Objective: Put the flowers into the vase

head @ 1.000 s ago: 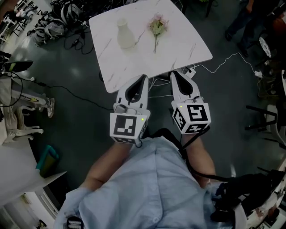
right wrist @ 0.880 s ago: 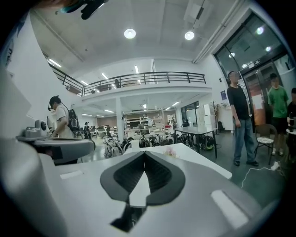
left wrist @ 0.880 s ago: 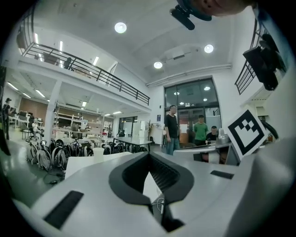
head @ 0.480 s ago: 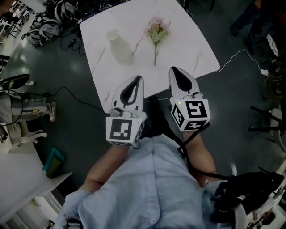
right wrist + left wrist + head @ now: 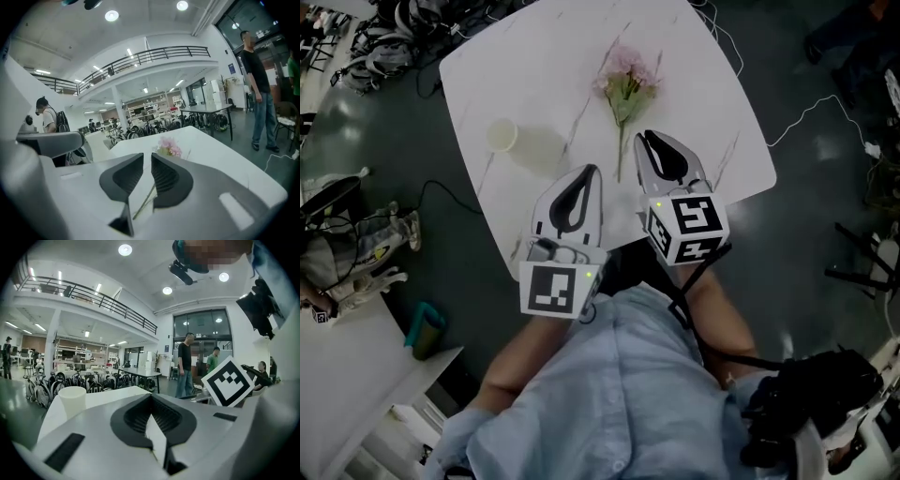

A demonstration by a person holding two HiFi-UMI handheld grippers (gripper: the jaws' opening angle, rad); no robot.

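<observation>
On the white marble table [image 5: 712, 103] lies a bunch of pink flowers [image 5: 625, 80] with a long green stem. To its left a cream vase [image 5: 502, 136] stands upright. My right gripper [image 5: 643, 137] hovers over the stem's near end. Its jaws are opening, and a narrow gap shows between them. In the right gripper view [image 5: 147, 155] the stem [image 5: 144, 203] shows through that gap, lying on the table untouched, with the flowers [image 5: 168, 148] ahead. My left gripper [image 5: 592, 169] is shut and empty over the table's near edge. The vase [image 5: 72, 401] stands ahead and to the left of the left gripper [image 5: 151, 396].
Dark floor surrounds the table, with cables [image 5: 806, 112] trailing to the right and bags piled at the back left [image 5: 375, 47]. A white desk corner [image 5: 347, 375] and a teal bin [image 5: 427, 330] are at the lower left. People [image 5: 186, 363] stand far behind.
Both grippers have come forward from short of the table to above its near edge. The right one now reaches the flower stem. The table and flowers appear closer.
</observation>
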